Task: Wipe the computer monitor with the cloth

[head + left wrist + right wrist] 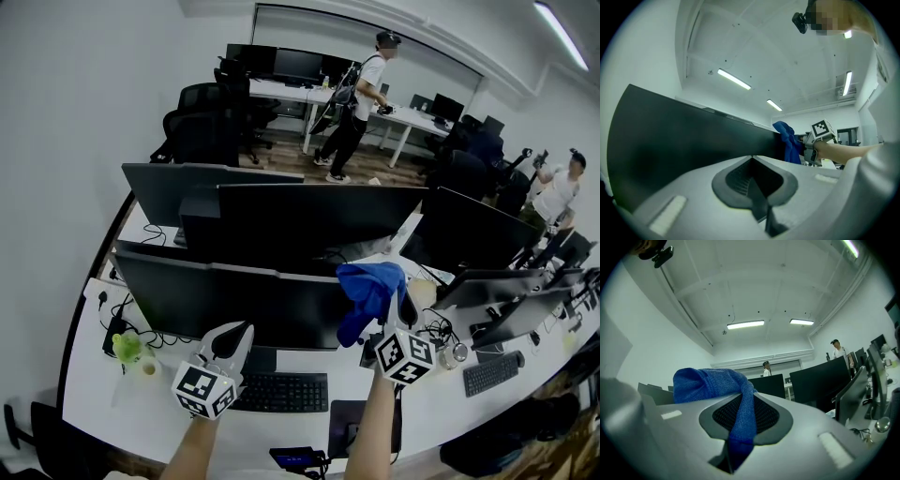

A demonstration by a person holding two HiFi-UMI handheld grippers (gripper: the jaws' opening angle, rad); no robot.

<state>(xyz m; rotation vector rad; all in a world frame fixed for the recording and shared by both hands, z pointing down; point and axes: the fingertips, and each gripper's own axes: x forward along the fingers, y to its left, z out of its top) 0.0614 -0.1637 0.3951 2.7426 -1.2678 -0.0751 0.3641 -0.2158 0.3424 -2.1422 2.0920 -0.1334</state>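
**Wiping the monitor: cloth at the upper right corner**

Status. The right tongs are clamped on the blue cloth. The right gripper view shows a strand pinched between the pads, with the bulk bunched above the tips. The cloth hangs at the upper right corner of the nearest monitor, against it or just beside it; contact cannot be confirmed. The left tongs are closed on nothing and sit low before the screen, well apart from the cloth.

Progress. No wiped band is distinguishable on the dark screen. Judged from the cloth's position, wiping is at or near its start. Most of the panel, leftward and downward, is left to cover.

Surroundings. A keyboard lies on the desk under the screen. A green item stands at the left, and cables trail at the right. A second monitor stands close behind, so strokes along the top edge call for care. One person at the far desks is clear of the work
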